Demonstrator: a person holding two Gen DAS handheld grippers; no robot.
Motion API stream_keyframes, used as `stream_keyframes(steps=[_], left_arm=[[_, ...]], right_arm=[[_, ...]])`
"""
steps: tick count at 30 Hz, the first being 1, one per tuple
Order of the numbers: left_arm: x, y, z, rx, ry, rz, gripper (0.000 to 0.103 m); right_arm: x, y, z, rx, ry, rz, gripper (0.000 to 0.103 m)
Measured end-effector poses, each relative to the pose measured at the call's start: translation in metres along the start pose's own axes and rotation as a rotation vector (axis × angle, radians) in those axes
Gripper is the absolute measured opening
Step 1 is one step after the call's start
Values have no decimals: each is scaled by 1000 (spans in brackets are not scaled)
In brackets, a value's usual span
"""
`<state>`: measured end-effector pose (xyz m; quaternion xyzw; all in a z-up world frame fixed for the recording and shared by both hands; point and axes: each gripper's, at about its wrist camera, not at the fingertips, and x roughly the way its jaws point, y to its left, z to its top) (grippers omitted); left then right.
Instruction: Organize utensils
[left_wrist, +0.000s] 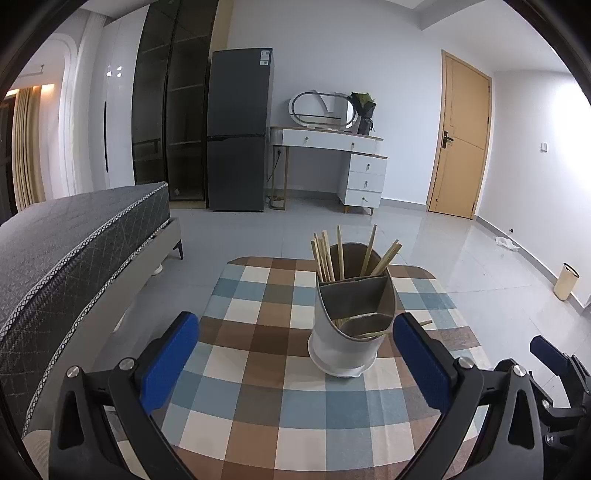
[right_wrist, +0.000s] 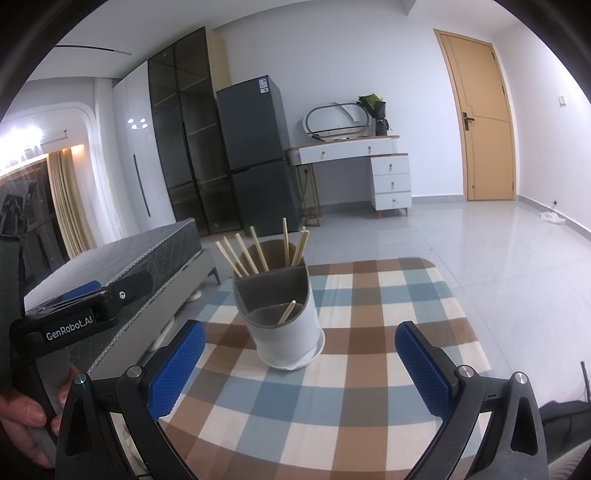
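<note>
A white utensil holder (left_wrist: 347, 325) with grey dividers stands on the checkered tablecloth (left_wrist: 258, 354). Several wooden chopsticks (left_wrist: 332, 254) stand in its back compartment, and one chopstick (right_wrist: 287, 312) leans in the front compartment. The holder also shows in the right wrist view (right_wrist: 284, 317). My left gripper (left_wrist: 295, 354) is open and empty, just in front of the holder. My right gripper (right_wrist: 299, 362) is open and empty, also just in front of the holder. The right gripper shows at the far right of the left wrist view (left_wrist: 554, 369); the left gripper body shows at the left of the right wrist view (right_wrist: 81, 306).
A bed (left_wrist: 74, 251) runs along the table's left side. A dark fridge (left_wrist: 238, 129), a glass cabinet (left_wrist: 170, 110), a white vanity desk (left_wrist: 332, 147) and a wooden door (left_wrist: 461, 136) stand at the far wall. A small bin (left_wrist: 565, 280) sits on the floor at right.
</note>
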<state>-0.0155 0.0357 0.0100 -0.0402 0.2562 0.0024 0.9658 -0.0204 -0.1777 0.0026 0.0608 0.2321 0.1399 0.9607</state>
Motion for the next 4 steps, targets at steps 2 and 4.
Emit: stream_keyframes(steps=[2,4], left_arm=[[-1,0,0,0,-3,-7,102],[-2,-1,0,3,-9,-7,102]], right_arm=[[0,0,0,1,0,0,103],[0,0,0,2,2,0,103]])
